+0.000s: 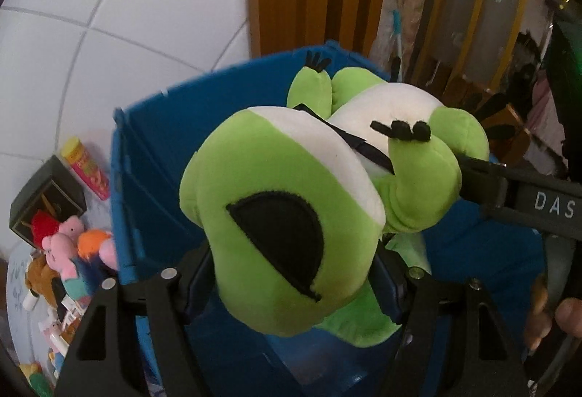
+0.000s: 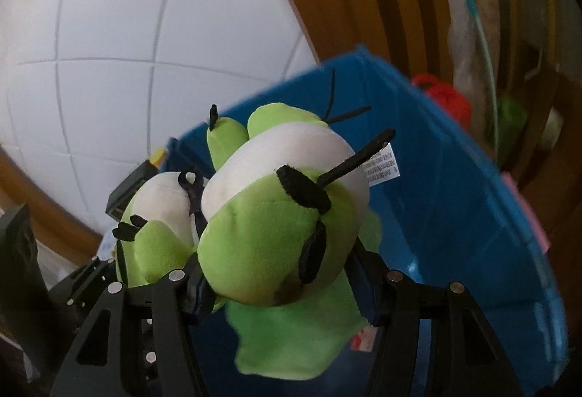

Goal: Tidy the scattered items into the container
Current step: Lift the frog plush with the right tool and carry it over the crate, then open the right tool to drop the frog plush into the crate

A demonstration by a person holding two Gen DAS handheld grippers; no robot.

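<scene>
Over blue bin (image 1: 145,157): both tools clamp green plush frog (image 1: 276,215), long axis pointing away, toward wall.

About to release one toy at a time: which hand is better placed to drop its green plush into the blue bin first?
Right, probably. The right gripper clamps its green plush with open blue bin below and beyond it; the left gripper holds the second plush nearer the bin's left wall.

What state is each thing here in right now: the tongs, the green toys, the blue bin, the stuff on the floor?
Left tongs: shut on a green plush.
Right tongs: shut on a second green plush.
Green plush: held above the bin.
Second green plush: held above the bin.
Blue bin: open-topped.
Toy pile: on the floor beside the bin.
</scene>
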